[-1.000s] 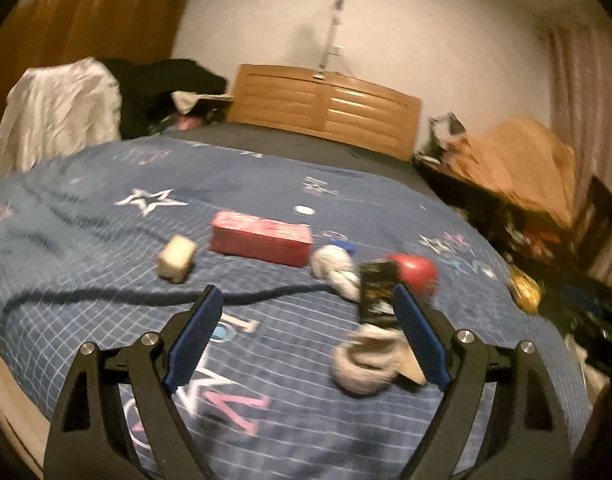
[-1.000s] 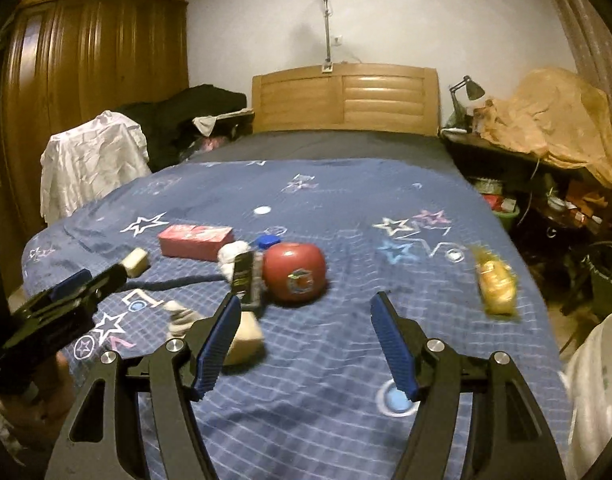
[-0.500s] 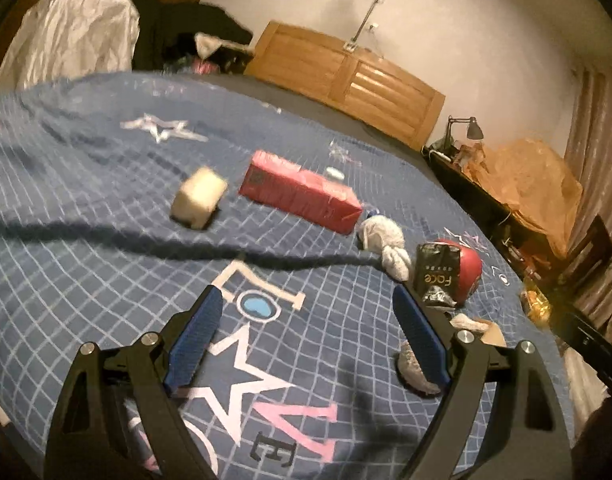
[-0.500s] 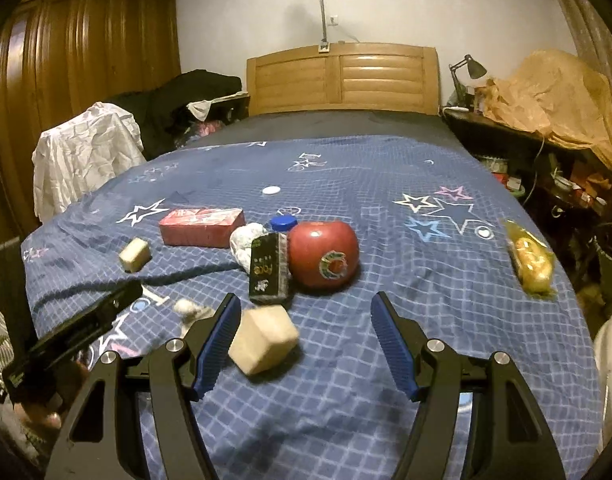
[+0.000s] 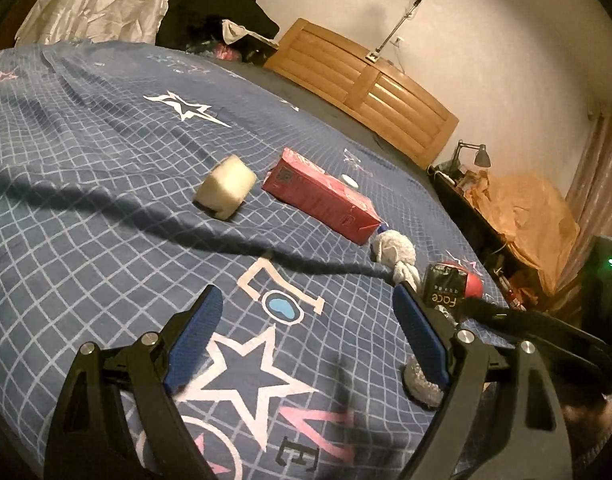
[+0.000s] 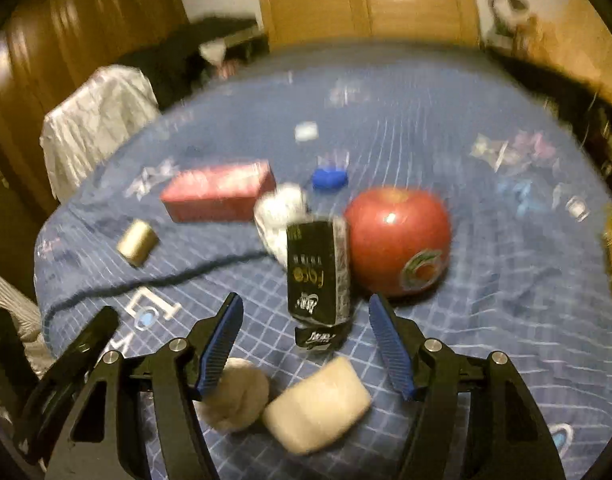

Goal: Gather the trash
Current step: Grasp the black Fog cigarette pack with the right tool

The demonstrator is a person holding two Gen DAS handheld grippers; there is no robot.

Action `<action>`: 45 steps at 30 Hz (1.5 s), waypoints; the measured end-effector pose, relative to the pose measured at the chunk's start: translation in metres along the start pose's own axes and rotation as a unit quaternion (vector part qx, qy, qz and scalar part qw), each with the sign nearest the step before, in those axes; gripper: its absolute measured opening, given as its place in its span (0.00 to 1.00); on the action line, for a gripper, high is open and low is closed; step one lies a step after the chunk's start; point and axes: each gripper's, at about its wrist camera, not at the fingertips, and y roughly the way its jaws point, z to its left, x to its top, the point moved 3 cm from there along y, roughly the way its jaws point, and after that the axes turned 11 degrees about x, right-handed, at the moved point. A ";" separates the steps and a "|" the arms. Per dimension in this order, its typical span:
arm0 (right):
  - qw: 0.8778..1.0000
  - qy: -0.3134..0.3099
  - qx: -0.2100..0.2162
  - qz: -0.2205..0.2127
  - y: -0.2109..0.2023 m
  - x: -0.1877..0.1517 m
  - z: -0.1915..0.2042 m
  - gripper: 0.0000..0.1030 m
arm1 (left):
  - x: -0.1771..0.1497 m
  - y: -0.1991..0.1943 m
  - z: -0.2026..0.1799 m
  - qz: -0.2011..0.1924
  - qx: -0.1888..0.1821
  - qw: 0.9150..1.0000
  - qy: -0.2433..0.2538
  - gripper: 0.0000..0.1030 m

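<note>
Bedroom, dim warm light: wooden headboard (image 5: pixel 370 92) against a white wall, wardrobe to the left, cluttered side furniture to the right.

Bed with blue grid-and-star quilt (image 5: pixel 106 184): carries all the loose items; no bin or bag is visible in either view.

Red apple with round sticker (image 6: pixel 398 240): just behind and right of the pouch, possibly touching it.

Pink-red rectangular carton (image 5: pixel 322 196): lying flat, mid-bed.

Black foil pouch with gold lettering (image 6: pixel 318 272): upright, directly ahead of the right tool, beyond its tips.

White knotted cloth wad (image 5: pixel 394 248): beside the carton's end, behind the pouch.

Cream foam block (image 6: pixel 318 404): nearest the right tool, low between its arms; a second cream block (image 5: pixel 226 184) sits left of the carton.

Beige crumpled ball (image 6: pixel 236 400): touching the near block's left side.

Blue bottle cap (image 6: pixel 329 178): beyond the cloth.

Right tool (image 6: pixel 306 344): jaws moderately apart, just narrowing, nothing gripped; view motion-blurred.

Left tool (image 5: pixel 306 344): jaws wide, empty, over bare quilt.

Step in hand, judged: approach for a first pick, likely the pouch or near block. Next move calls for bracketing one piece squarely, clear of the apple, before closing.
</note>
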 end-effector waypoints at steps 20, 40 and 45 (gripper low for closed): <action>0.967 0.014 0.021 -0.255 -0.198 0.014 -0.012 0.14 | 0.002 0.002 -0.001 -0.004 0.013 1.000 -0.010 0.81; 0.981 0.123 0.072 -0.131 -0.148 -0.151 -0.041 0.15 | 0.003 0.010 -0.006 0.003 0.050 0.999 0.001 0.82; 0.983 0.099 0.070 -0.135 -0.150 -0.157 -0.030 0.15 | 0.003 0.012 -0.007 0.007 0.055 0.998 0.005 0.83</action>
